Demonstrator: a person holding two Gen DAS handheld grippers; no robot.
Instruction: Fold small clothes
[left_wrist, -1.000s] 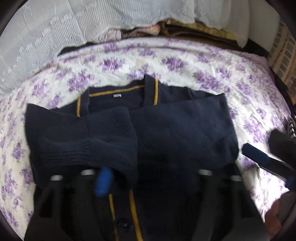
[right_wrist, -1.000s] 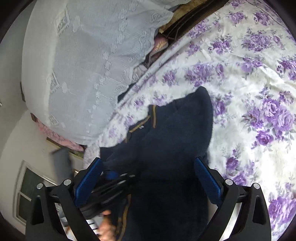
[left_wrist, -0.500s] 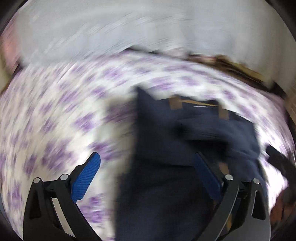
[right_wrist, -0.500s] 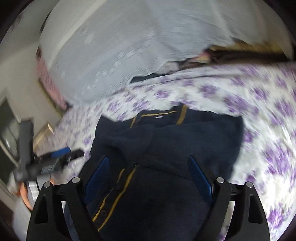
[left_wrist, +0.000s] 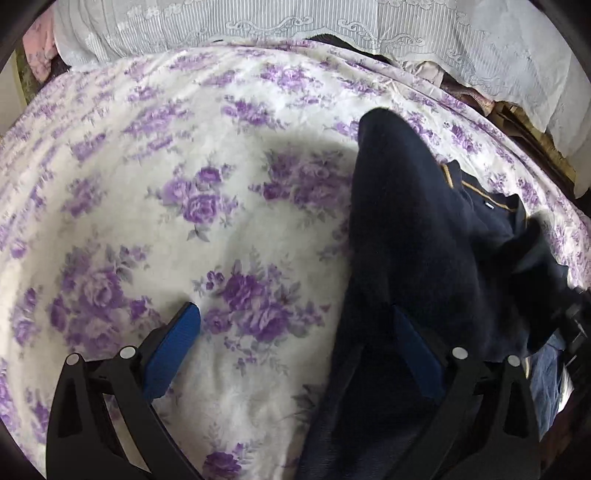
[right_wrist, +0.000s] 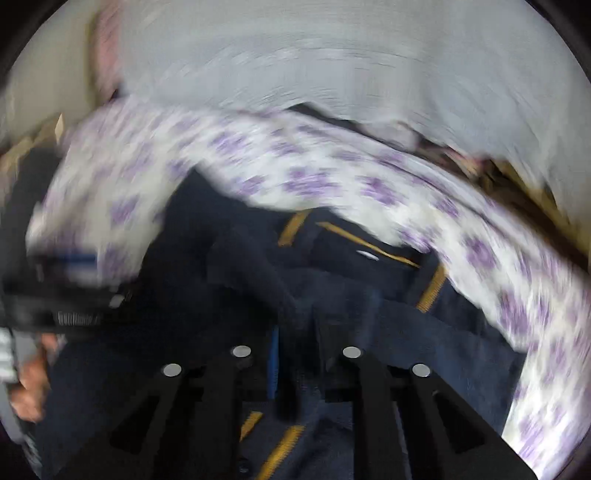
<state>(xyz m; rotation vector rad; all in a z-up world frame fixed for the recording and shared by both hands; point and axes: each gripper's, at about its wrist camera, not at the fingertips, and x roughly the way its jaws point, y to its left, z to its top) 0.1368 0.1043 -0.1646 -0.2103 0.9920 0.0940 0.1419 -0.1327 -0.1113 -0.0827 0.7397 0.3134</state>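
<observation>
The right tool (right_wrist: 295, 354) pinches the cardigan (left_wrist: 424, 236) near its front to fold it, while the left tool (left_wrist: 295, 332) gapes empty beside it over the bed (left_wrist: 184, 166).

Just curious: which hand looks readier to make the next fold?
Probably the right gripper: its fingers look shut on the navy cardigan. The left gripper is open, one finger over the floral bedspread.

Navy cardigan (left_wrist: 424, 236) with mustard trim; white bedspread (left_wrist: 155, 206), purple roses.
</observation>
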